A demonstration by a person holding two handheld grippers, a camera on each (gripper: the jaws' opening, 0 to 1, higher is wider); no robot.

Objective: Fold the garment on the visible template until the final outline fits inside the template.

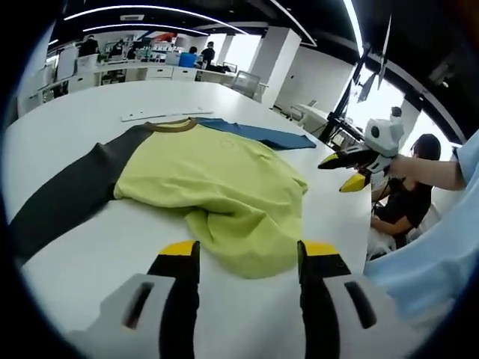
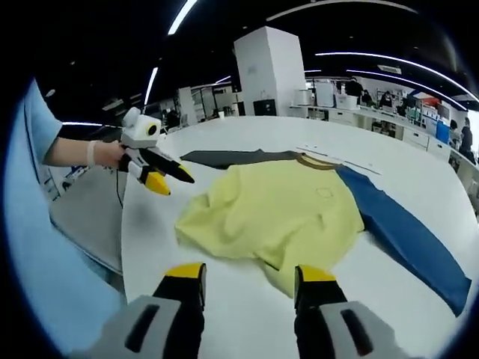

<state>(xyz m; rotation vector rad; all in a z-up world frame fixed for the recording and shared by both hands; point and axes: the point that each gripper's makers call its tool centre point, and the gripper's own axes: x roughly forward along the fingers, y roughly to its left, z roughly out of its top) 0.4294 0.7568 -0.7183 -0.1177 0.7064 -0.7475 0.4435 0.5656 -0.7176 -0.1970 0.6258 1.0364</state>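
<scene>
Open left tool (image 1: 248, 254) hovers over crumpled shirt (image 1: 217, 179).

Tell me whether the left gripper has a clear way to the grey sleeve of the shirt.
Probably yes. The left gripper is open above the table, and the grey sleeve lies flat off to its left with nothing on it or between them.

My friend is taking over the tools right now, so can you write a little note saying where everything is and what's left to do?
Left tool: open, holding nothing, just short of the shirt's hem.
Right tool: open, holding nothing, at the hem too.
Shirt: lies crumpled on the white table, yellow body, grey sleeve and blue sleeve spread out.
Done: no neat fold yet.
Left: fold sleeves and body; I can't make out a template outline.
</scene>
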